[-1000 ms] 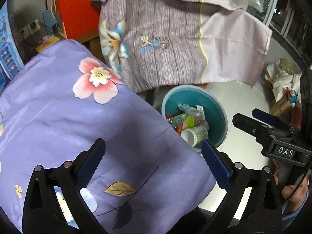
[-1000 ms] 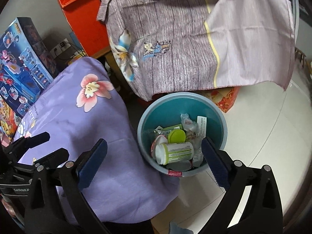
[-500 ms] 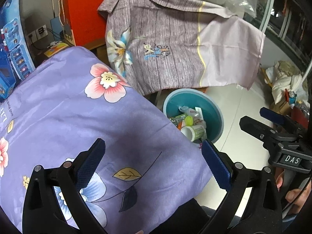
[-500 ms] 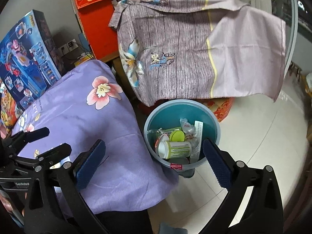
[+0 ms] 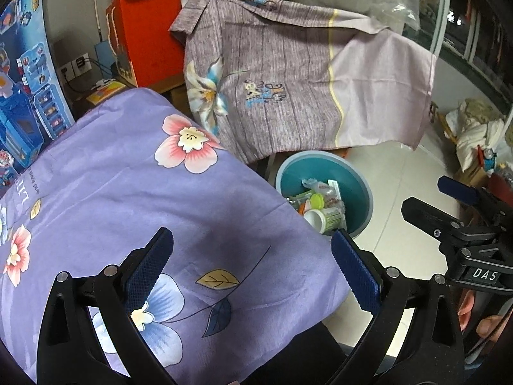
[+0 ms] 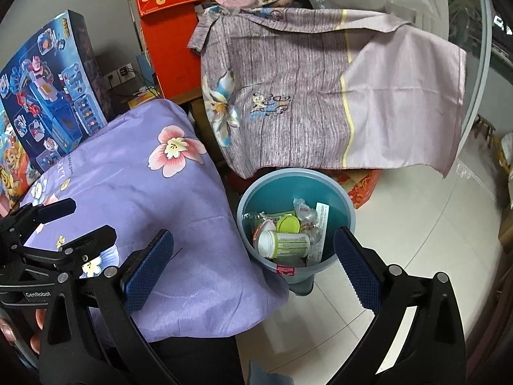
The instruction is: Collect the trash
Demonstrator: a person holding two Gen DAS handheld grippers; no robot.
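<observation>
While both tongs gape empty, trash bin (image 6: 296,189) between right tongs (image 6: 253,268); beside left tongs (image 5: 253,268)

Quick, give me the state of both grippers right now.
Left gripper: open, jaws wide apart, holding nothing, above the purple cloth.
Right gripper: open, holding nothing, above the bin.

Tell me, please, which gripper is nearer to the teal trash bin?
The right. The right gripper hangs open almost directly above the teal trash bin, which fills its view. The left gripper hangs open over the purple floral cloth, off to the bin's side.
</observation>
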